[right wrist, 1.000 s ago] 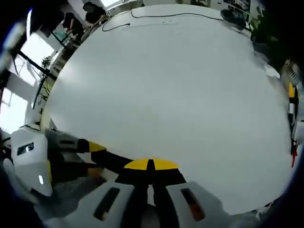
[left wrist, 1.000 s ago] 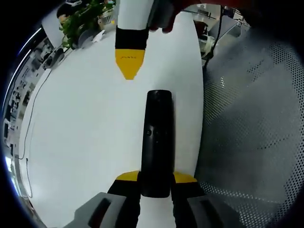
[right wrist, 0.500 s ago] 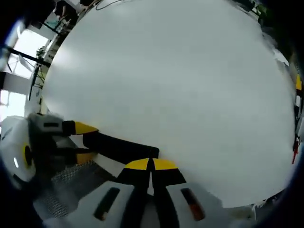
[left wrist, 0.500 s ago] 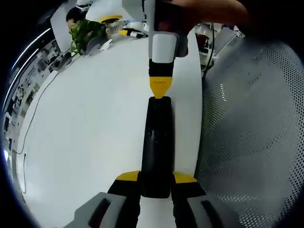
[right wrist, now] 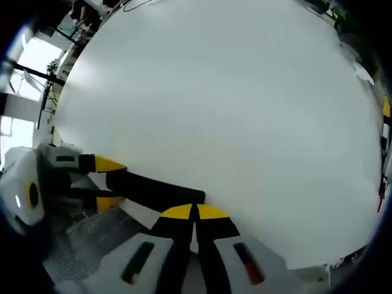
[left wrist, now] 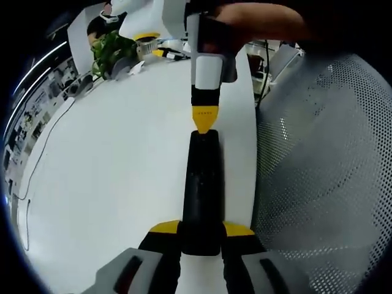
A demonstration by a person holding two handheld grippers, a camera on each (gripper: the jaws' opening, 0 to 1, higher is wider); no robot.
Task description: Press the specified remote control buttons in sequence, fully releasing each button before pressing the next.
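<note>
With its closed yellow tips now lowered from open air onto the far end of the black remote (left wrist: 201, 196), the right gripper (right wrist: 195, 212) begins a press; the left gripper (left wrist: 201, 228) clamps the remote's near end above the white table (left wrist: 116, 171).

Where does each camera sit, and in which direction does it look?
Left gripper view: rides on the left gripper, looking along the long black remote control clamped in its jaws, over the white table; a hand holds the right gripper at the remote's far end.
Right gripper view: rides on the right gripper, jaws closed, facing across the table.
Shared: remote, left gripper, table.
</note>
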